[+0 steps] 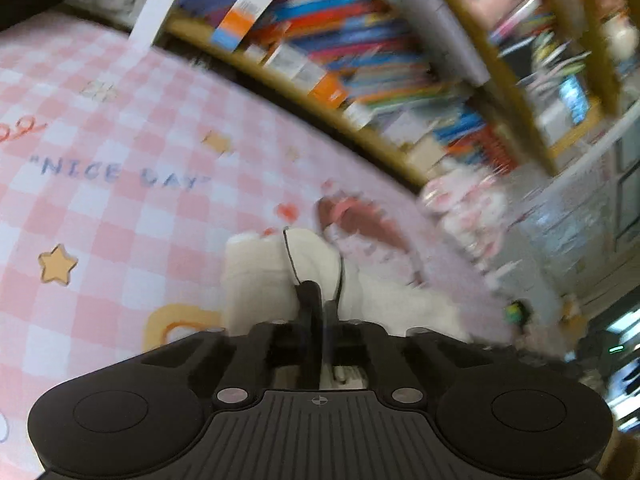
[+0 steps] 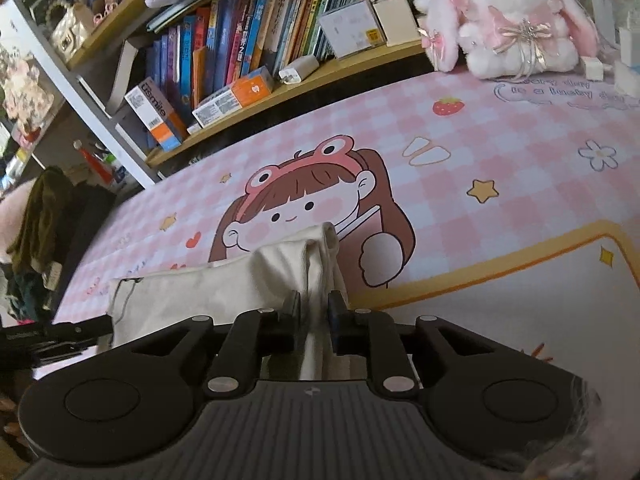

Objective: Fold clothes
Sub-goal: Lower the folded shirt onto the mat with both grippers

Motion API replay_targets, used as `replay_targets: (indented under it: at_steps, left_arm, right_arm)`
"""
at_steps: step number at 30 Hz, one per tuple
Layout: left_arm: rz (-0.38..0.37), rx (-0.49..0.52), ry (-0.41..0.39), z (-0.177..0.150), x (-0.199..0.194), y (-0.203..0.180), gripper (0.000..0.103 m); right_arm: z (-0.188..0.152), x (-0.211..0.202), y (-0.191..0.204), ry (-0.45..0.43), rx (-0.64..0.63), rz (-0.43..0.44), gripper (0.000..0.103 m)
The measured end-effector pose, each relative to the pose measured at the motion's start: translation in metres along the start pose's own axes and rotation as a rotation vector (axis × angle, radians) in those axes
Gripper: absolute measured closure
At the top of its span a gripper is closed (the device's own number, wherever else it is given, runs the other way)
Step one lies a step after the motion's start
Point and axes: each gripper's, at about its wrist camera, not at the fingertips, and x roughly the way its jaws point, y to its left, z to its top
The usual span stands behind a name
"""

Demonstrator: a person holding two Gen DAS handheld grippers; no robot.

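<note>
A cream-white garment [image 2: 256, 280] with a thin dark drawstring lies on the pink checked table mat [image 2: 500, 152]. My right gripper [image 2: 314, 306] is shut on a bunched fold of the garment, lifted a little off the mat. In the left wrist view, which is motion-blurred, my left gripper [image 1: 318, 296] is shut on the same garment [image 1: 260, 276], its fingers pressed together over the cloth and drawstring. The other gripper's dark body [image 2: 56, 336] shows at the left edge of the right wrist view.
A bookshelf [image 2: 248, 52] full of books and boxes runs along the far edge of the mat. A white and pink plush rabbit [image 2: 508, 20] sits at the far right corner. Dark clothes [image 2: 44, 216] are heaped beyond the mat's left end.
</note>
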Motion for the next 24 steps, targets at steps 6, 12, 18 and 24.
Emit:
replay_targets:
  at_steps: [6,12,18,24]
  left_arm:
    - [0.065,-0.041,0.022,-0.002,0.010,0.017,0.099]
    - [0.117,-0.042,0.046,-0.001,0.018,0.017,0.088]
    - [0.195,0.043,-0.052,-0.001,-0.012,-0.005,0.083]
    - [0.057,0.100,-0.019,-0.016,-0.011,-0.036,0.082]
  right_arm:
    - [-0.004,0.010,-0.002,0.027,0.004,-0.015,0.089]
    - [-0.002,0.011,0.000,0.029,0.000,-0.022,0.087]
    - [0.002,-0.021,0.000,-0.043,0.025,-0.005,0.074]
    - [-0.003,-0.039,-0.001,-0.005,0.078,0.115,0.063]
